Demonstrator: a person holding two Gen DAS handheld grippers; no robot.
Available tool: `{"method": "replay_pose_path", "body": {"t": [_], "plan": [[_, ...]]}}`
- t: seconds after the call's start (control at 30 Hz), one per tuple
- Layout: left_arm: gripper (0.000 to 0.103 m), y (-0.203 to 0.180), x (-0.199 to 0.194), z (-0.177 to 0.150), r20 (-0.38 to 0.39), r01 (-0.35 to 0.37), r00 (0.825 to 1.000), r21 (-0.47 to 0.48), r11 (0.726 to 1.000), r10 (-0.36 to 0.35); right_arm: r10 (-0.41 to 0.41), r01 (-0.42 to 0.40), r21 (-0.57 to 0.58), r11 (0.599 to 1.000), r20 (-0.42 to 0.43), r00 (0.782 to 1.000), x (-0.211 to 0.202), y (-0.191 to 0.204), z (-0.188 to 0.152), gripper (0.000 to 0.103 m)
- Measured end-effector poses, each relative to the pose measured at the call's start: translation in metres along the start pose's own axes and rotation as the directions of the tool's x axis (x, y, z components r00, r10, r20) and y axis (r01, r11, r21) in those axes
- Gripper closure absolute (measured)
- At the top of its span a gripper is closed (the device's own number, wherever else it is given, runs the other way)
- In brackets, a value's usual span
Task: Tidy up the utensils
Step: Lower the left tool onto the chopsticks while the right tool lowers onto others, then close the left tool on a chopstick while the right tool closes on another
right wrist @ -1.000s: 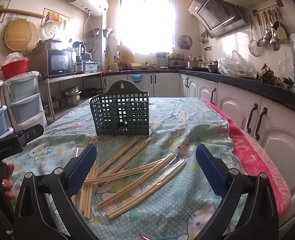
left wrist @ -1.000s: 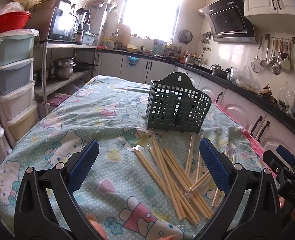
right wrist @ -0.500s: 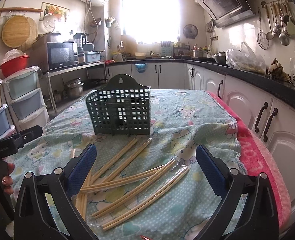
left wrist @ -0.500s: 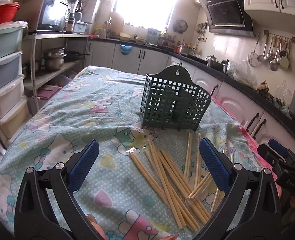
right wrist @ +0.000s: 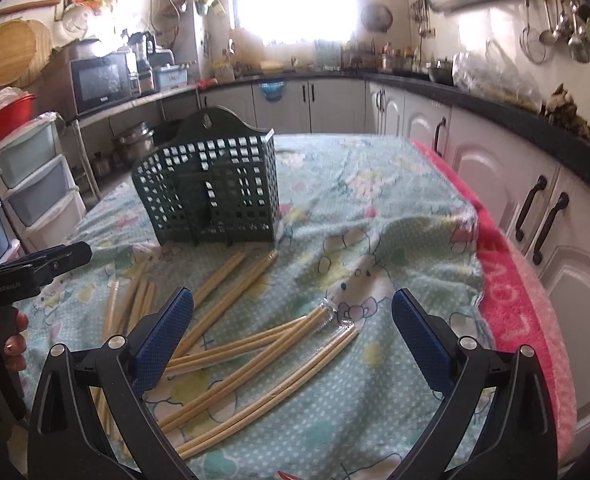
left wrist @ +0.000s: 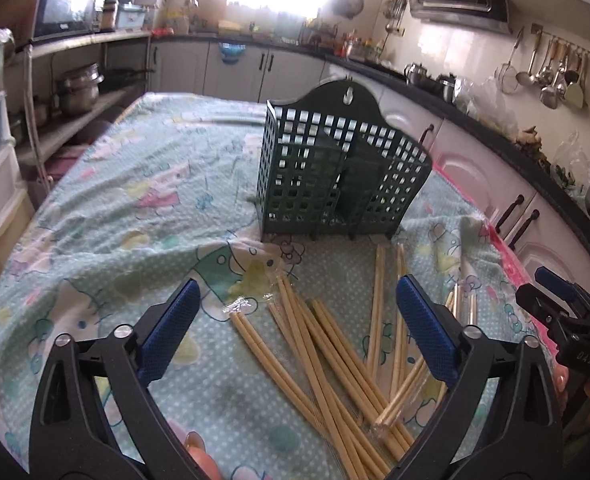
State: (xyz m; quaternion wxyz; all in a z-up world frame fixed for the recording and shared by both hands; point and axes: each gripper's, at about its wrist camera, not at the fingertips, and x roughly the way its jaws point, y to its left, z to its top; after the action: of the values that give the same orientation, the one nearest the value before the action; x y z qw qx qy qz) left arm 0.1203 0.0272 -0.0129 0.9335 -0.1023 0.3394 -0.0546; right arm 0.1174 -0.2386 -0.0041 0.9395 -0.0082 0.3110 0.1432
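Left gripper (left wrist: 297, 330): jaws spread wide, having just been closing slightly, with nothing clamped between the blue pads (left wrist: 171, 330). It hangs over the scattered chopsticks (left wrist: 323, 352), pointing down toward them. Right gripper (right wrist: 293, 334): jaws likewise wide apart and empty, hovering over another part of the same scatter — several pairs there lie in clear plastic sleeves (right wrist: 295, 356).

The chopsticks lie loose on the tablecloth (left wrist: 135, 208), crossing one another at varied angles; none is lifted. Just beyond them stands the dark green utensil holder (left wrist: 339, 176), upright, a perforated basket with an arched back plate and an inner divider. In both wrist views its compartments appear empty. The nearest chopstick tips reach almost to its base.

A pink towel (right wrist: 515, 300) runs along the table's right edge. Each wrist view catches the other gripper at its margin, held in a hand (right wrist: 13, 340).
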Motion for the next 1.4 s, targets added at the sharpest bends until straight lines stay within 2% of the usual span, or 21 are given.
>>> {"method": "replay_pose_path", "body": {"t": [0.03, 0.07, 0.13, 0.2, 0.27, 0.47, 0.77, 0.9, 0.97, 1.17, 1.2, 1.27, 1.4], "plan": [[0.022, 0.001, 0.007, 0.001, -0.023, 0.008, 1.000, -0.005, 1.000, -0.008, -0.004, 0.004, 0.001, 1.000, -0.014, 1.000, 0.004, -0.001, 0.001, 0.008], [0.028, 0.003, 0.011, 0.002, -0.036, 0.012, 0.999, -0.008, 1.000, -0.012, -0.005, 0.005, 0.001, 1.000, -0.031, 1.000, 0.010, -0.003, 0.002, 0.015], [0.032, 0.005, 0.022, 0.003, -0.070, 0.020, 0.997, -0.015, 1.000, -0.021, -0.002, 0.002, 0.003, 1.000, -0.062, 0.998, 0.020, -0.004, 0.003, 0.024], [0.036, 0.006, 0.030, 0.004, -0.098, 0.031, 0.995, -0.023, 0.999, -0.033, -0.001, 0.002, 0.012, 1.000, -0.093, 0.996, 0.031, -0.007, 0.003, 0.026], [0.041, 0.008, 0.039, 0.004, -0.129, 0.046, 0.990, -0.033, 0.998, -0.050, 0.006, -0.002, 0.029, 1.000, -0.127, 0.992, 0.043, -0.010, 0.002, 0.037], [0.049, 0.008, 0.053, 0.004, -0.179, 0.063, 0.981, -0.032, 0.998, -0.068, 0.010, 0.003, 0.071, 0.997, -0.190, 0.982, 0.069, -0.022, -0.002, 0.055], [0.063, 0.010, 0.075, 0.008, -0.229, 0.066, 0.970, -0.052, 0.996, -0.077, 0.025, -0.002, 0.104, 0.995, -0.221, 0.975, 0.087, -0.034, -0.002, 0.069], [0.064, 0.014, 0.086, 0.011, -0.246, 0.047, 0.967, -0.065, 0.997, -0.062, 0.033, -0.006, 0.116, 0.993, -0.231, 0.972, 0.092, -0.038, -0.002, 0.073], [0.072, 0.018, 0.092, 0.011, -0.260, 0.035, 0.964, -0.078, 0.996, -0.054, 0.039, -0.010, 0.121, 0.993, -0.237, 0.971, 0.094, -0.040, -0.003, 0.077], [0.081, 0.025, 0.100, 0.015, -0.268, 0.021, 0.962, -0.088, 0.996, -0.043, 0.058, -0.028, 0.127, 0.992, -0.239, 0.969, 0.096, -0.041, -0.003, 0.089], [0.082, 0.025, 0.100, 0.016, -0.269, 0.018, 0.962, -0.088, 0.996, -0.041, 0.058, -0.028, 0.128, 0.991, -0.235, 0.970, 0.096, -0.041, -0.003, 0.090], [0.091, 0.027, 0.102, 0.017, -0.267, 0.013, 0.963, -0.089, 0.996, -0.036, 0.061, -0.033, 0.126, 0.991, -0.226, 0.972, 0.094, -0.041, -0.002, 0.093], [0.096, 0.028, 0.101, 0.019, -0.265, 0.021, 0.963, -0.090, 0.996, -0.044, 0.068, -0.041, 0.132, 0.990, -0.199, 0.978, 0.087, -0.041, 0.002, 0.095]]}}
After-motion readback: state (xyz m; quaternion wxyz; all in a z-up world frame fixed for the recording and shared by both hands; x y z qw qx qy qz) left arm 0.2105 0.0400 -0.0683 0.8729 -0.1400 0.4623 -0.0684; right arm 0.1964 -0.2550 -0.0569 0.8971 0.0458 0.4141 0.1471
